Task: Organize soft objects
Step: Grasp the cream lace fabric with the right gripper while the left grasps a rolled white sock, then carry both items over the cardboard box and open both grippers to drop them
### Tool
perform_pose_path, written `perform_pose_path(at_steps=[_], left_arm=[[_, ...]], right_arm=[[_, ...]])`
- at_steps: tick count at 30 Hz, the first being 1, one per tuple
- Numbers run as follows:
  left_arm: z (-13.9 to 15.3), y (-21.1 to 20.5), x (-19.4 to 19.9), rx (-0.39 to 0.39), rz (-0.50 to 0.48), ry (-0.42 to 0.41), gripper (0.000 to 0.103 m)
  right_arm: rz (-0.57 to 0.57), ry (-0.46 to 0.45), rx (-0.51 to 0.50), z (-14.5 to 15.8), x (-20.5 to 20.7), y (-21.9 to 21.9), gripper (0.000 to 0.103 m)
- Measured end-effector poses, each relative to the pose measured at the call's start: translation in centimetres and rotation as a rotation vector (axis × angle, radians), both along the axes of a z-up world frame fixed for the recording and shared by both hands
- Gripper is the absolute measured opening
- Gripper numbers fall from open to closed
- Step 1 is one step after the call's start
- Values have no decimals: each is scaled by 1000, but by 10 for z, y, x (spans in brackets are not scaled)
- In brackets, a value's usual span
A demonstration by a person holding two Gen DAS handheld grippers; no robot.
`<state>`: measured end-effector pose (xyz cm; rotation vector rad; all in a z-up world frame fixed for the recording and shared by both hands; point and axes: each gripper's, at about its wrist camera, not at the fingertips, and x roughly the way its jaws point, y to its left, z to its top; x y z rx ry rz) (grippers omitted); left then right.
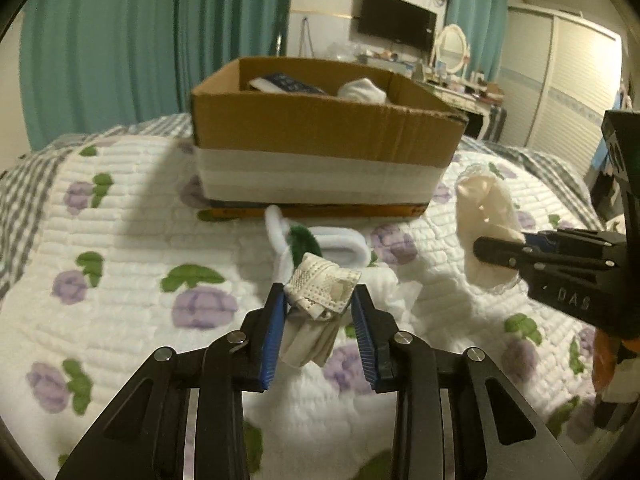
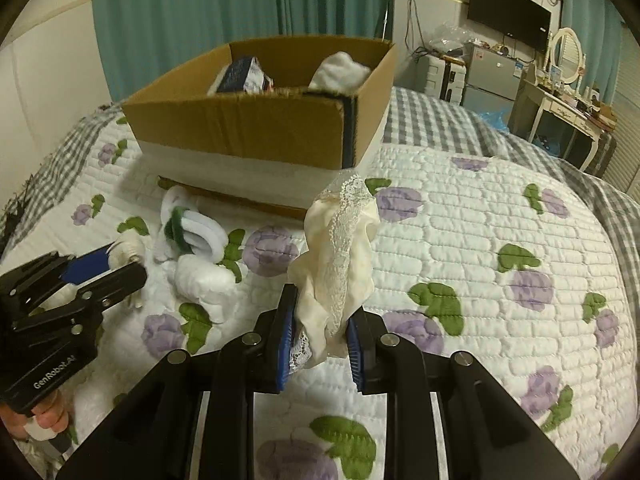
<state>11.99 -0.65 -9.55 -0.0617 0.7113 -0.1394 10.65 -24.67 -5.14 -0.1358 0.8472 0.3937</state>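
My left gripper [image 1: 320, 300] is shut on a rolled white mesh sock [image 1: 320, 290] and holds it above the quilt; the gripper also shows in the right wrist view [image 2: 116, 258]. My right gripper [image 2: 322, 310] is shut on a cream lace-trimmed cloth [image 2: 340, 248], also seen in the left wrist view [image 1: 486, 224]. A cardboard box [image 1: 320, 128] stands on the bed ahead, with a white sock bundle [image 1: 362, 90] and a dark item [image 1: 286, 82] inside. White socks with a green band [image 2: 188, 232] and a white roll [image 2: 204, 278] lie in front of the box.
The bed carries a white quilt with purple flowers [image 2: 500, 240] and a grey checked blanket [image 2: 432, 124] at its edges. Teal curtains [image 1: 120, 40] hang behind. A TV [image 1: 396, 26], a dressing table with mirror [image 2: 564, 92] and a wardrobe [image 1: 568, 80] stand at the right.
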Motion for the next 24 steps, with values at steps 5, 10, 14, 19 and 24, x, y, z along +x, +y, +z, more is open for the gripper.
perform_pose_path(at_steps=[5,10,14,19,24], left_arm=[[19,-3,-20,23,-6,-30,32],[48,-8,-41,31,-28,-67,32],[80,-7,-52,65,-27,-91,32],[129,-4,-56,64,-41,-163,32],[170,-3,-48,87,-45,-241,32]], right_arm=[[-29,-40,4,22,-30,-9,23],[-39,-66,16,44,-63,-15,23],[-30,-106,43,74,-84,-15,23],[1,-184,55,122,-96,-8,23],[25,-268,69,174,-84,2,23]])
